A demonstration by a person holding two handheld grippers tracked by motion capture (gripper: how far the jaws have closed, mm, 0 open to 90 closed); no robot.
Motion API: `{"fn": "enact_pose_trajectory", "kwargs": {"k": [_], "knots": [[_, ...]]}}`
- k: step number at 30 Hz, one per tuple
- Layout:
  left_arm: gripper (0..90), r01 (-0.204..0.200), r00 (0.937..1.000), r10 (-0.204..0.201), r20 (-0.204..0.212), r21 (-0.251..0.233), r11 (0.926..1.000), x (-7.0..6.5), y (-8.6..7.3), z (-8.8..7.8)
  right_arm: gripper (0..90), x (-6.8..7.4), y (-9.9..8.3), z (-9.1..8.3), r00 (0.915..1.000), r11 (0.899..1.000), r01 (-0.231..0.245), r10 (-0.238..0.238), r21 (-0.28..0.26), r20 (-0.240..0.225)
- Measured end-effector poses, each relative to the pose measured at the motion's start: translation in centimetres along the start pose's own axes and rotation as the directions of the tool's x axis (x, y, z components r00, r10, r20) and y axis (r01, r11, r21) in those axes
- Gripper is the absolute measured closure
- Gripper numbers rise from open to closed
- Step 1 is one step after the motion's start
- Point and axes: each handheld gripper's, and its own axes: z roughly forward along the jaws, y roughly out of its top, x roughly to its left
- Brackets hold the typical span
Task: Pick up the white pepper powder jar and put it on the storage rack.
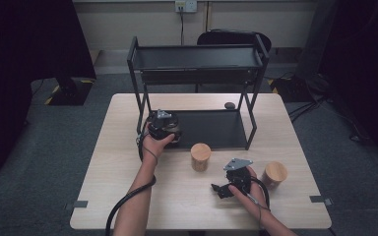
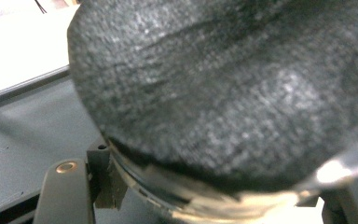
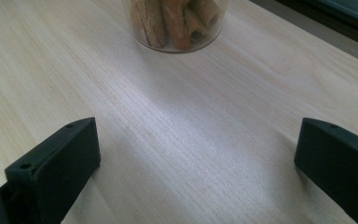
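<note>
— Two jars stand out on the wooden table (image 1: 128,162); where is the third?
— Clamped in the left gripper (image 2: 205,205), at the front left corner of the black rack's (image 1: 197,56) lower shelf (image 1: 211,129). The left gripper view shows a glass jar (image 2: 223,93) pressed close to the lens, packed with a dark, grainy filling, its clear rim catching light along the bottom edge.
— So those jaws are together on it?
— Yes, closed on the glass; one black jaw shows at the lower left, against the jar's wall.
— And the right gripper (image 1: 225,188)?
— Its jaws stand wide apart with nothing between them, low over bare table near the front edge, held in the right hand (image 1: 243,189).
— What lies ahead of it?
— A glass jar of cinnamon sticks (image 3: 177,23), standing upright on the wood, well clear of both jaws.
— Any others?
— A jar with a wooden lid (image 1: 274,174) stands just right of the right gripper.
</note>
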Motion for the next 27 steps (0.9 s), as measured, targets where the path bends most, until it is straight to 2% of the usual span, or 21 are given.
{"fn": "enact_pose_trajectory", "kwargs": {"k": [27], "knots": [[30.9, 0.023, 0.9995, -0.023, -0.023, 0.014, 0.9996, 0.6, 0.2, 1.7, 0.0, 0.0, 0.0, 0.0, 1.0000, 1.000, 0.000, 0.000, 0.000, 0.000]]}}
